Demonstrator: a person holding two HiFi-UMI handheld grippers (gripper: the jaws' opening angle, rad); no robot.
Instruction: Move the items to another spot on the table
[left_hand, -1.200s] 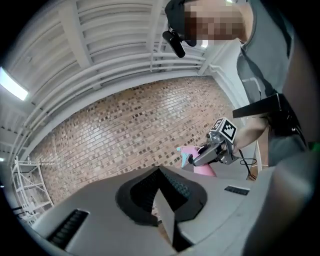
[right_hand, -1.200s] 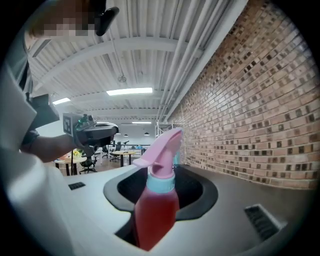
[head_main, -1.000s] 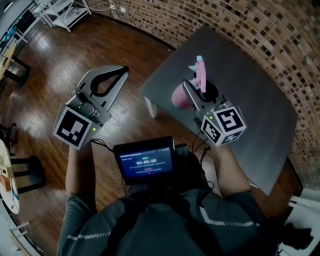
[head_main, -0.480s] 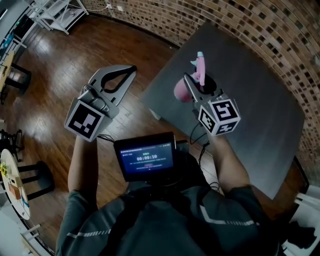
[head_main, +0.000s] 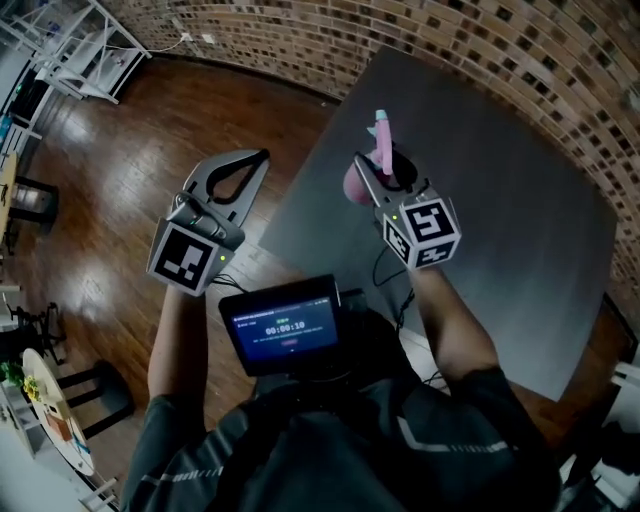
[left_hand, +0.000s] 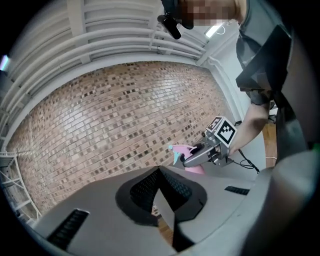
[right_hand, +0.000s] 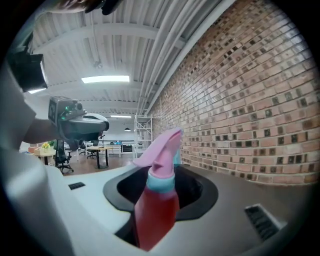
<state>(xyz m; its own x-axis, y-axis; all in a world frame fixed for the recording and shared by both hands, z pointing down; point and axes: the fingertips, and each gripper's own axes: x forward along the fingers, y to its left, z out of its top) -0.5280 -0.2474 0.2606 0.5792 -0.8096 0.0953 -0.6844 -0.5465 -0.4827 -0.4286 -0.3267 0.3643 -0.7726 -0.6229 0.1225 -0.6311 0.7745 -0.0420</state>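
Right gripper pinches the spray bottle upright, likely for carrying across the desk; left gripper, pressed together and empty, waits at centre left

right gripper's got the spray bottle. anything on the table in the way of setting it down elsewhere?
Nothing visible. The spray bottle sits clamped in the right gripper over the grey table, whose top shows bare all round. The left gripper is empty, off the table's edge over the floor.

The right gripper partly hides the body of the spray bottle.
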